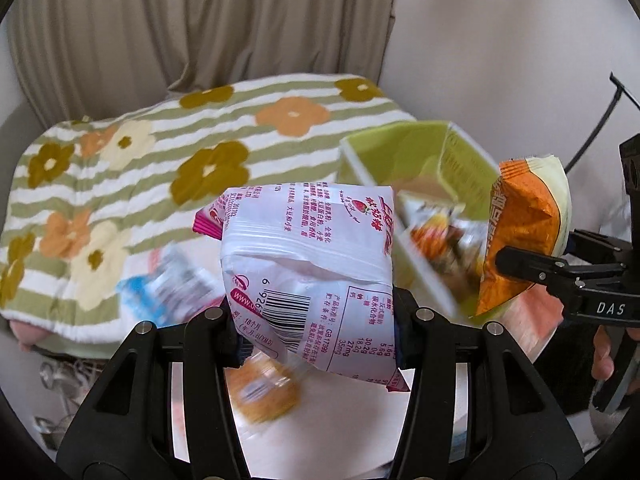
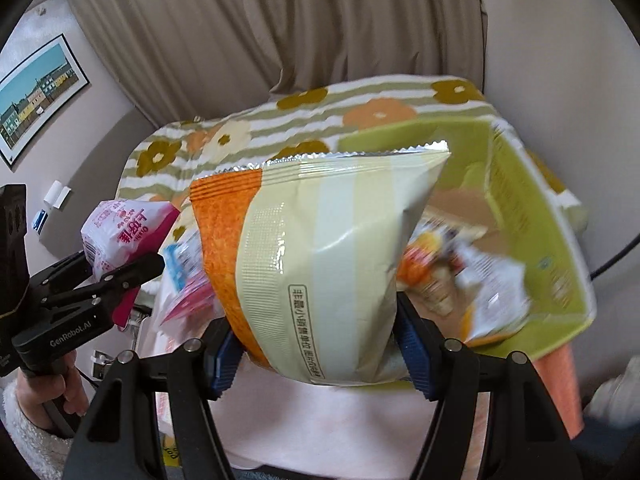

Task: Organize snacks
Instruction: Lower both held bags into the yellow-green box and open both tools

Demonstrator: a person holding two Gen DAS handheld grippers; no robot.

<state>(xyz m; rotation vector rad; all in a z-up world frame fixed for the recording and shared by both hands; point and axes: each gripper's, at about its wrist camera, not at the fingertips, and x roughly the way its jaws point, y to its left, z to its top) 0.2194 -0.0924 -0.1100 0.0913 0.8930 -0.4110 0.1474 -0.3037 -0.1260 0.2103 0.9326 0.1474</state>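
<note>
My left tongs point(image 1: 316, 320) clench the pink-and-white packet point(image 1: 308, 248); my right tongs point(image 2: 316, 356) clench the orange-and-cream bag point(image 2: 320, 264). I hold both lifted so they can drop into the green bin point(image 2: 560, 240) just ahead-right, where 2 packets lie.

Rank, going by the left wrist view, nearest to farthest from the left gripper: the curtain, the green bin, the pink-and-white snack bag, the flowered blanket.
1. Pink-and-white snack bag, clamped in the left gripper.
2. Green bin, ahead to the right, snacks inside.
3. Flowered blanket, spreading ahead and left; its near edge may rival the bin.
4. Curtain, hanging at the back.
</note>
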